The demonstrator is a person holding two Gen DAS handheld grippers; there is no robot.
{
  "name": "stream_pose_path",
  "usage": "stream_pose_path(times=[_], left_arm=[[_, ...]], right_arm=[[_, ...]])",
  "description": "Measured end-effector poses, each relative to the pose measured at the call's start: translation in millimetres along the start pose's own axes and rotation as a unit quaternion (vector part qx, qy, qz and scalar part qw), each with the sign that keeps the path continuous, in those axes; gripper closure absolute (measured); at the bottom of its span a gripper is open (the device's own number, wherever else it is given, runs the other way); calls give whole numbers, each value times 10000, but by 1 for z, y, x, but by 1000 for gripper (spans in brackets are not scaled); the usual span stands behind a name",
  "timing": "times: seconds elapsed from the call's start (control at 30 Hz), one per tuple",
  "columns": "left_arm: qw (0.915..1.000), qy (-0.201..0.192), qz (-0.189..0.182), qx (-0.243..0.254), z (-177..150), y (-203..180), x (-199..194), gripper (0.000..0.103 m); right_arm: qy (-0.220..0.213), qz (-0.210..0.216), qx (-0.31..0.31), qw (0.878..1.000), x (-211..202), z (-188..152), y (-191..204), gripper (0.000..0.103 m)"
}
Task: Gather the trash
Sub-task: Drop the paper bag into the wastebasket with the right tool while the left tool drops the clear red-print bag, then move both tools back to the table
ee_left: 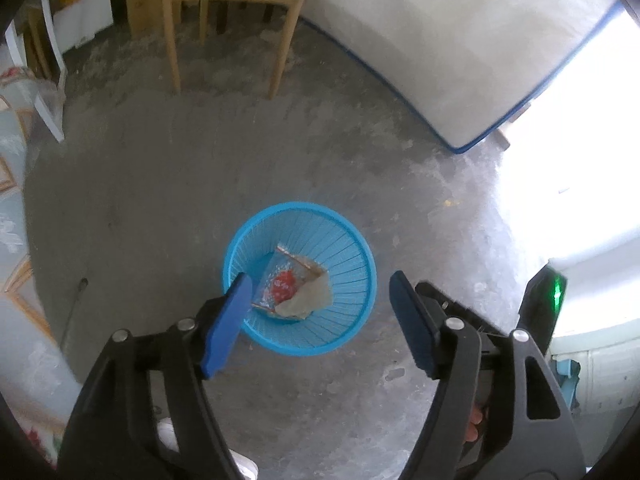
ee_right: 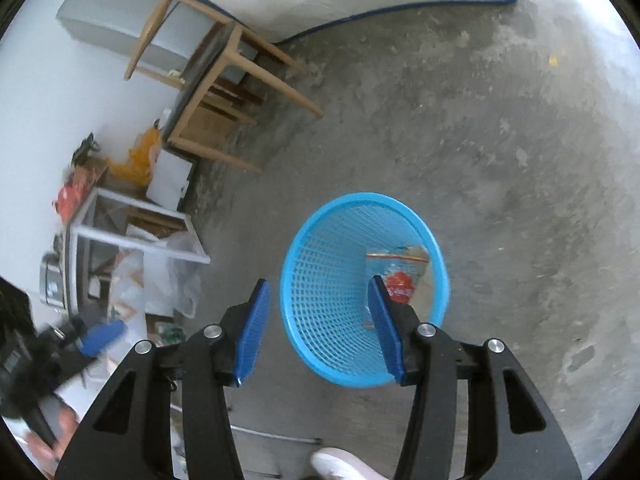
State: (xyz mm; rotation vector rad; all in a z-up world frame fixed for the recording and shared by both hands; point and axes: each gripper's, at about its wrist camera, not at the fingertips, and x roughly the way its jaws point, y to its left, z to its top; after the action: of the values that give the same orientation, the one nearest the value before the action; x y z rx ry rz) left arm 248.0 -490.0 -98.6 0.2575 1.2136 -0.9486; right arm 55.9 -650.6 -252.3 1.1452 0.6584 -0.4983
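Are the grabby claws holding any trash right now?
No. The left gripper and the right gripper are both open and empty. The wrapper lies loose inside the blue basket.

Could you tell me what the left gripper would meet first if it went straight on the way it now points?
Most likely the blue basket on the floor. The left gripper, jaws open and empty, points down into its mouth, so it would probably meet the wrapper lying inside first, though depth is hard to judge.

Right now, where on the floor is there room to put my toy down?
Bare concrete floor lies between the blue basket and the wooden chair, and again between the basket and the mattress. It's crowded by the wall, around the white frame and plastic bags.
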Motion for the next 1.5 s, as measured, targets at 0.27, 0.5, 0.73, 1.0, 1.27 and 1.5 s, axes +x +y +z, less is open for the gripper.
stream_pose_path(times=[0.27, 0.5, 0.73, 1.0, 1.27, 1.5], left_arm=[[9966, -672, -317, 348, -45, -15, -102, 24], [9915, -1139, -609, 136, -123, -12, -170, 19], [9868, -1555, -444, -29, -193, 31, -218, 15], [9664, -2513, -103, -525, -277, 103, -293, 14], [9362, -3348, 314, -1023, -366, 163, -346, 13], [9108, -3625, 641, -1870, -412, 213, -367, 12]], right_arm=[[-193, -504, -1331, 9896, -60, -51, 49, 30], [-885, -1394, -2336, 9582, -102, -89, 93, 7], [-1250, -1525, -2894, 9367, -135, -117, 139, 7], [-1813, 94, -3643, 9134, -193, -159, 222, 7], [683, 2766, -4279, 8578, -154, -229, 347, 14], [2328, 3127, -4727, 7903, -81, -301, 433, 25]])
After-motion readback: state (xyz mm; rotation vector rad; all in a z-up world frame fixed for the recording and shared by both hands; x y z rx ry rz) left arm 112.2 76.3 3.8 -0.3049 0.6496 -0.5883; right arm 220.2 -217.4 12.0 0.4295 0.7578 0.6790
